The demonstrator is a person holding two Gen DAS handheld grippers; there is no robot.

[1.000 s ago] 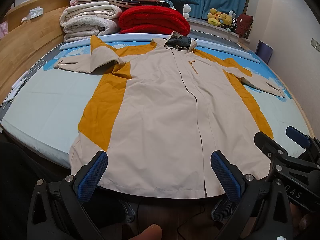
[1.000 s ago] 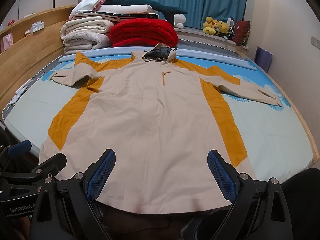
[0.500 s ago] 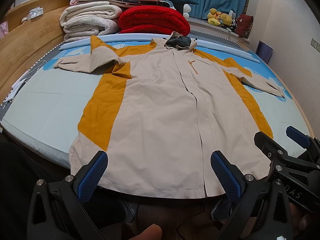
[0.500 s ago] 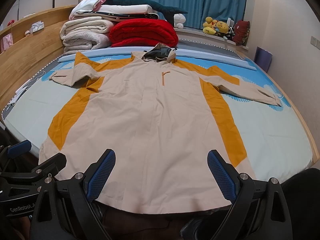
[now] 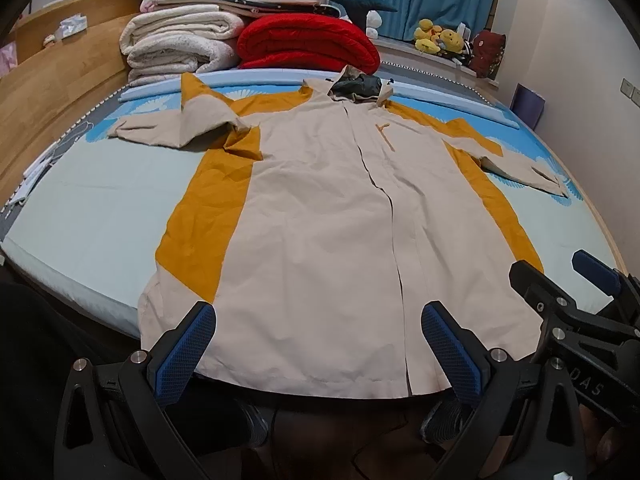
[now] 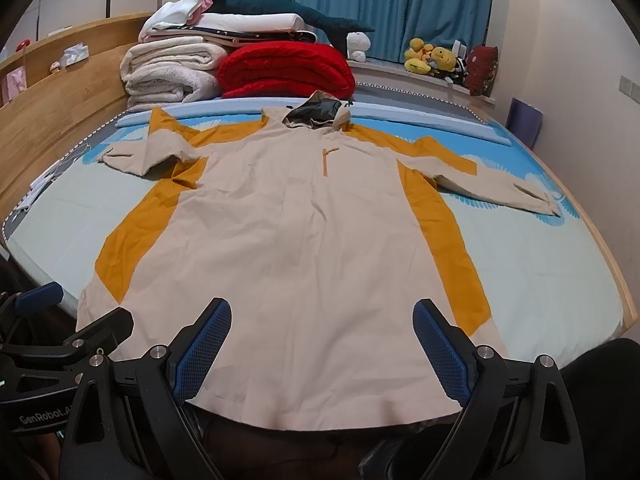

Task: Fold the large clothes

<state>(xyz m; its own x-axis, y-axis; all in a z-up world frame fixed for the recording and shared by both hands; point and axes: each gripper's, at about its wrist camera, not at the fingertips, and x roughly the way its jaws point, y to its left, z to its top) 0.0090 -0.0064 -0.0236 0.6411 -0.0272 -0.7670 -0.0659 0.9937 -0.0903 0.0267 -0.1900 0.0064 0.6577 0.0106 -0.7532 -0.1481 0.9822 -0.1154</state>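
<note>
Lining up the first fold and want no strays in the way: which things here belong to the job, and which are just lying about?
For the job:
- beige and mustard hooded jacket, spread flat on the bed
- left gripper, open
- right gripper, open

Lying about:
- red quilt
- folded cream blankets
- dark teal plush
- yellow plush toys

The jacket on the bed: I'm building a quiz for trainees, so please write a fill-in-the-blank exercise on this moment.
1. The beige jacket has side panels coloured ____.
2. The left gripper and right gripper both have their fingers ____, holding nothing.
3. The folded blanket beside the cream blankets is ____.
4. The curtains behind the bed are ____.

Missing words: orange; open; red; blue
</note>
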